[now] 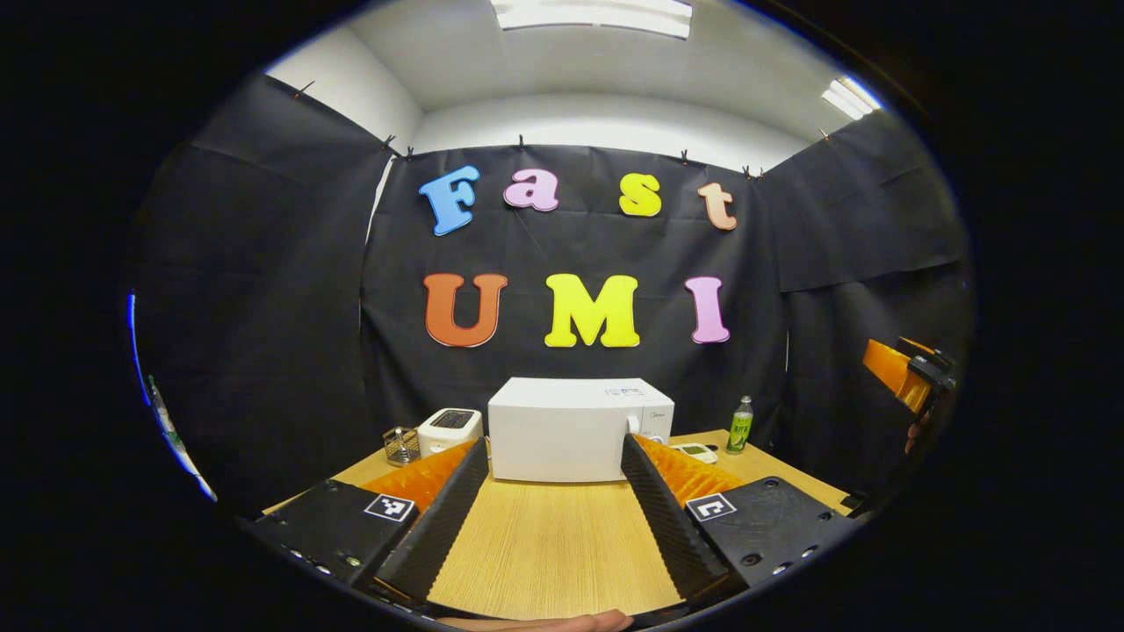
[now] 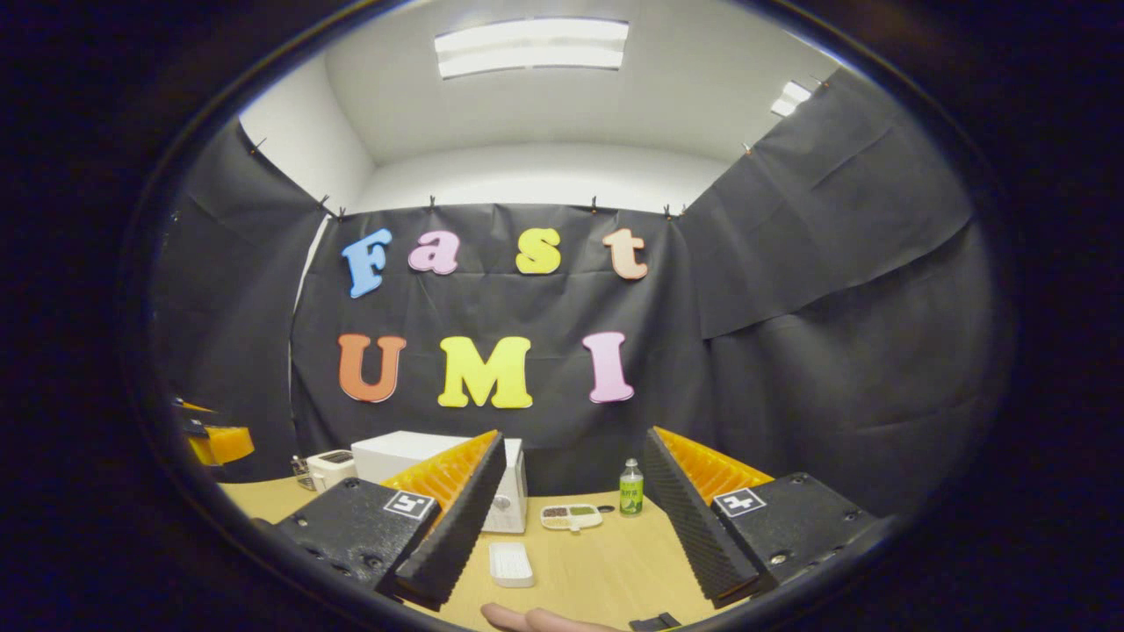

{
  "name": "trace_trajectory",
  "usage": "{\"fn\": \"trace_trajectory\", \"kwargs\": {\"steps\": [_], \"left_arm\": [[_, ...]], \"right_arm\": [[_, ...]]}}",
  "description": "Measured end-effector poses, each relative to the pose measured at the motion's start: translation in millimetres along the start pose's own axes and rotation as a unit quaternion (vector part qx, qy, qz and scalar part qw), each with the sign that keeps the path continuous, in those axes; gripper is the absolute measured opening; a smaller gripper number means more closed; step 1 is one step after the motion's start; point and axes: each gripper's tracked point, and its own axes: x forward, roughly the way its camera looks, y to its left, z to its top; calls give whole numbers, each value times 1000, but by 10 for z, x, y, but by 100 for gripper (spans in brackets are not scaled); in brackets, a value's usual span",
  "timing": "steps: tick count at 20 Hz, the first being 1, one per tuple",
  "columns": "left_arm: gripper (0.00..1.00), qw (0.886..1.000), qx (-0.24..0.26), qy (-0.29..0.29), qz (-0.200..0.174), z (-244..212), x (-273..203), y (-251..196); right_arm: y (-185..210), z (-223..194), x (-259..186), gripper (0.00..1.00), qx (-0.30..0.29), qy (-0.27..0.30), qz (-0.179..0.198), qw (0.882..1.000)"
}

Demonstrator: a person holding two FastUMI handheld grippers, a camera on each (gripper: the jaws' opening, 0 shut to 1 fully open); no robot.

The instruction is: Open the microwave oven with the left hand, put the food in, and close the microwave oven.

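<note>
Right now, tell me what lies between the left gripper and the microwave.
Bare wooden table: nothing between the open left gripper and the closed microwave, in the left gripper view.

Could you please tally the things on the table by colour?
White: 4 — microwave, toaster, food tray, small ridged box
Green: 1 — bottle
Silver: 1 — wire basket
Total: 6

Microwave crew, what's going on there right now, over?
Both grippers open, left and right, holding nothing. Microwave door shut, untouched. Food tray on table beside it. Path unobstructed.
</note>
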Motion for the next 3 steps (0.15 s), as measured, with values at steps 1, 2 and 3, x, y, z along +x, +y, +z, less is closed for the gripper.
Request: {"fn": "trace_trajectory", "kwargs": {"steps": [1,2,3], "left_arm": [[96,1000,-1,-1,-1,0,-7,7],[96,1000,-4,0,-3,-11,-7,7],[86,1000,-4,-1,-6,-6,4,-7]], "right_arm": [[-6,-24,-10,91,-2,2,-1,1000],[9,-38,-24,91,0,5,1,1000],[13,-48,-33,91,4,8,3,1000]]}}
